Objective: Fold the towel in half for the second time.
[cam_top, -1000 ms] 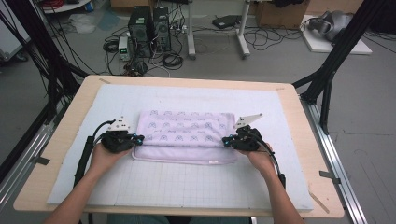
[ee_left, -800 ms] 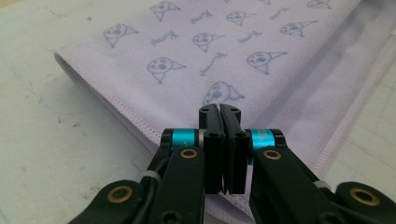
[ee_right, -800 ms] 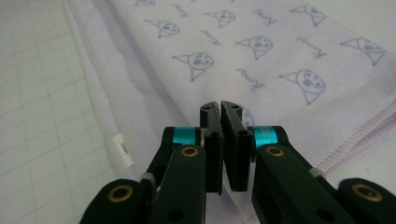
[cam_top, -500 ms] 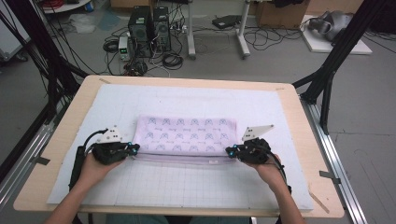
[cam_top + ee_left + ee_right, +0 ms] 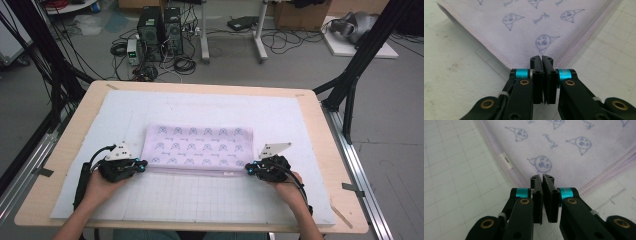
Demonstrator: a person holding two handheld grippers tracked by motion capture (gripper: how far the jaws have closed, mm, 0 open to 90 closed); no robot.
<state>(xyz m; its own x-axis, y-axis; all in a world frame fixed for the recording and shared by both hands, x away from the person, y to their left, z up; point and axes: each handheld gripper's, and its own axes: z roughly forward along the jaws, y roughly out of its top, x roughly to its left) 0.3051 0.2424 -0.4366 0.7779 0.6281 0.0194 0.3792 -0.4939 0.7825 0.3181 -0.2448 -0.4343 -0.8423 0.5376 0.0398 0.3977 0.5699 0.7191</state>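
Observation:
A lilac cloth [image 5: 197, 147] printed with small blue faces lies folded flat on the white grid mat [image 5: 200, 105]. My left gripper [image 5: 145, 163] is at its near left corner and my right gripper [image 5: 247, 169] at its near right corner. In the left gripper view the jaws [image 5: 541, 58] stand pressed together, and the stitched corner of the cloth [image 5: 531, 27] runs in under their tips. The right gripper view shows the same: the gripper [image 5: 542, 176] is shut at the corner of the layered cloth [image 5: 564, 152]. A small white label [image 5: 506, 160] sits on its hem.
The mat covers a wooden table [image 5: 65, 150] with bare grid between the cloth and the near edge. Black frame legs [image 5: 350, 85] stand at the table's right, and computers with cables [image 5: 160, 25] sit on the floor behind it.
Both grippers have come toward the near edge of the table, drawing the cloth's near edge with them. The cloth now lies flatter and reaches farther toward the person.

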